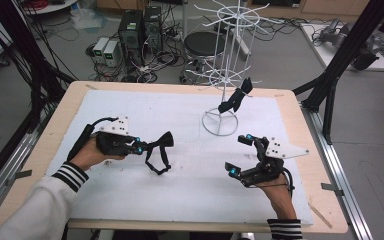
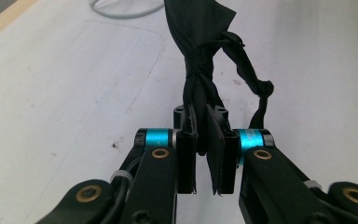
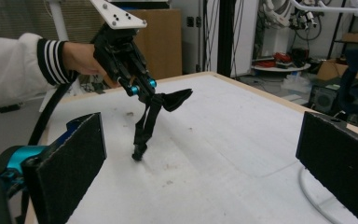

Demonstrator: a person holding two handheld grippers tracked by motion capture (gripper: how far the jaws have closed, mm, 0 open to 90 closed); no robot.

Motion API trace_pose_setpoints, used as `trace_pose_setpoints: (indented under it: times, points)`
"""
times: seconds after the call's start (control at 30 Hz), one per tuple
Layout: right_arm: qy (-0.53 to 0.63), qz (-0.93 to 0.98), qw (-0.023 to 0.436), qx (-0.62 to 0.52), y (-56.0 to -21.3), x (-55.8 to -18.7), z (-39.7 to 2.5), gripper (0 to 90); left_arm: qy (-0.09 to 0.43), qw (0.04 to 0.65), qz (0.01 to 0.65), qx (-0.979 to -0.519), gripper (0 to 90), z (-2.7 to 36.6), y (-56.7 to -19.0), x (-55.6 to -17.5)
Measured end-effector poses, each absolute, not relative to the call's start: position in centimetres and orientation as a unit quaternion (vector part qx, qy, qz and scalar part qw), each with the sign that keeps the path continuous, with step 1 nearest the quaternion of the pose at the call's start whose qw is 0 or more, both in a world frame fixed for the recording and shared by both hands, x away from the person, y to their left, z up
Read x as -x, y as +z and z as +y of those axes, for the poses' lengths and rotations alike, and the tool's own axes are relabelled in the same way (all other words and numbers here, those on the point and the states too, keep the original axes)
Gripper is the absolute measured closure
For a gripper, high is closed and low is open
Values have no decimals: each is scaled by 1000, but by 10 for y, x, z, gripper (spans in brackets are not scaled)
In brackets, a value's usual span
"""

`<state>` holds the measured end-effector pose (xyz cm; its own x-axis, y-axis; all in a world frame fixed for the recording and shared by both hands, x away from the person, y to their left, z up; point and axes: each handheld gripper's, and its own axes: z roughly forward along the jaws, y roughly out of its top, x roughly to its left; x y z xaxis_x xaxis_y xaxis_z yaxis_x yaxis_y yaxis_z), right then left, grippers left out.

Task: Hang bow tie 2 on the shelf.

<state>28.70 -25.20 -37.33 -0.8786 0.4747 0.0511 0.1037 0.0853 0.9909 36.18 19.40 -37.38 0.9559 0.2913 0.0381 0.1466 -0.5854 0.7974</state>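
Your left black two-jaw gripper [image 1: 139, 146] raised off table, jaws clamped, forearm angled in from lower left. Your right black two-jaw gripper [image 1: 240, 155] low, jaws spread wide.

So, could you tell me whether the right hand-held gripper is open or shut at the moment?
Open: the right hand-held gripper has its black padded jaws spread wide apart, holding nothing.

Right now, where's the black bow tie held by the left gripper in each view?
High view: bow tie left of centre, strap loop hanging from the left gripper.
Left gripper view: bow tie at top centre, pinched between the jaws.
Right gripper view: bow tie upper centre-left, strap end touching the white mat.
Shared landmark: the white wire rack's base ring.
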Motion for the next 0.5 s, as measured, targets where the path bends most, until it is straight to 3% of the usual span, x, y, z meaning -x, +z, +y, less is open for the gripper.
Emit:
trace_pose_setpoints:
  times: [0.5]
  points:
    - [643,734,117,-181,-349,-302,-233,7,80,478,109,-868,822,183,-365,-356]
